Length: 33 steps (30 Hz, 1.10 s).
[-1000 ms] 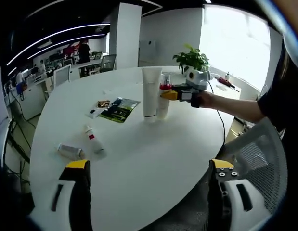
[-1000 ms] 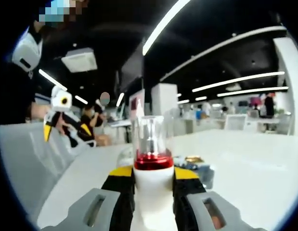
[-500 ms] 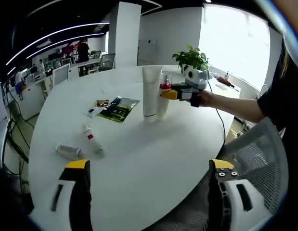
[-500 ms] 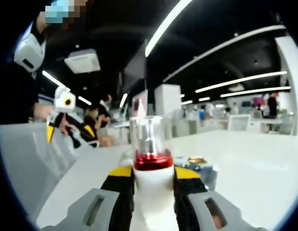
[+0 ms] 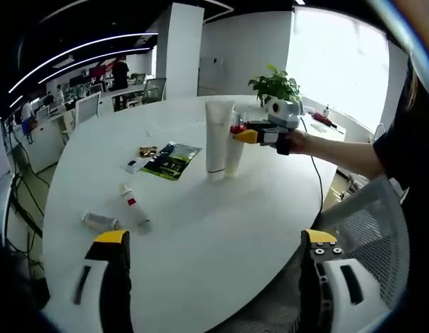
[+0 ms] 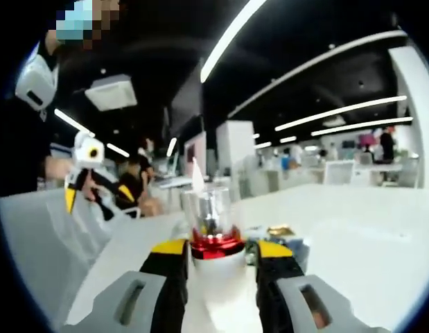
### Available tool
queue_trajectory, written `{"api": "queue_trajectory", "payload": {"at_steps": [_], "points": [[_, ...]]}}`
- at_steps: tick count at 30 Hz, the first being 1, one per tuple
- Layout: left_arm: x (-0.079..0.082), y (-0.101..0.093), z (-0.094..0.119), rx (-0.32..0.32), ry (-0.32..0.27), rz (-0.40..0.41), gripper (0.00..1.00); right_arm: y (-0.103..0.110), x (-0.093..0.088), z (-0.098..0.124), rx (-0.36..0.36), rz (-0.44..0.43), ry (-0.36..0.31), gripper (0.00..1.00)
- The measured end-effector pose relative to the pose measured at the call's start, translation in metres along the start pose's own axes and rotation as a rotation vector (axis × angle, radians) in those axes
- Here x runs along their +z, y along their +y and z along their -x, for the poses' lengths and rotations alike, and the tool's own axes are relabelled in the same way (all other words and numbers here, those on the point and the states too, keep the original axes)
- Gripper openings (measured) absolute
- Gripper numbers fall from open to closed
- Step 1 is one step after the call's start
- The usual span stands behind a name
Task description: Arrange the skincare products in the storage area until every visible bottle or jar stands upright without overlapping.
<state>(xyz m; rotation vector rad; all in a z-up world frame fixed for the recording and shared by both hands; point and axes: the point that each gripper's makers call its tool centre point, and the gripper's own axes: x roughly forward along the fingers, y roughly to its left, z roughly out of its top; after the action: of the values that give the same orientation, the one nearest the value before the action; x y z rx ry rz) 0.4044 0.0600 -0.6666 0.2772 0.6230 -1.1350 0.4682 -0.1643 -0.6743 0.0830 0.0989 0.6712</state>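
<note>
A white bottle with a red collar and clear cap stands upright on the white table, right beside a tall white tube. My right gripper is open, its jaws slightly apart on either side of that bottle. In the left gripper view the right gripper reaches in from the right. A small white bottle with a red label and a grey jar lie on their sides at the left. My left gripper stands open over the near table edge, nothing between its jaws.
A green leaflet and small packets lie behind the fallen bottles. A potted plant stands at the table's far side. A mesh chair sits at the right. The left gripper shows in a person's hand.
My right gripper's jaws have parted a little and drawn back from the red-collared bottle, which now looks smaller and lower between them. The bottle stays standing by the tube.
</note>
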Motion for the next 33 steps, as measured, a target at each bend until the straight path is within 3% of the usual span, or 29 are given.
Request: {"api": "queue_trajectory", "payload": {"at_steps": [4, 9, 14, 20, 24, 33], "points": [[0.007, 0.004, 0.001, 0.002, -0.003, 0.003, 0.97, -0.001, -0.002, 0.008, -0.026, -0.033, 0.040, 0.36], [0.015, 0.008, 0.007, 0.001, 0.004, 0.010, 0.97, 0.000, -0.002, 0.015, -0.073, -0.073, 0.079, 0.48], [0.025, 0.012, 0.012, -0.001, 0.004, 0.017, 0.98, 0.007, -0.008, 0.024, -0.104, -0.104, 0.169, 0.63], [0.036, 0.013, 0.021, -0.003, -0.007, 0.040, 0.98, 0.015, 0.004, 0.032, -0.158, -0.155, 0.171, 0.76], [0.039, 0.015, 0.028, -0.002, 0.004, 0.030, 0.99, 0.024, 0.003, 0.036, -0.176, -0.164, 0.224, 0.81], [0.050, 0.023, 0.047, 0.009, -0.008, 0.042, 0.99, 0.045, 0.013, 0.050, -0.230, -0.216, 0.255, 0.92]]}}
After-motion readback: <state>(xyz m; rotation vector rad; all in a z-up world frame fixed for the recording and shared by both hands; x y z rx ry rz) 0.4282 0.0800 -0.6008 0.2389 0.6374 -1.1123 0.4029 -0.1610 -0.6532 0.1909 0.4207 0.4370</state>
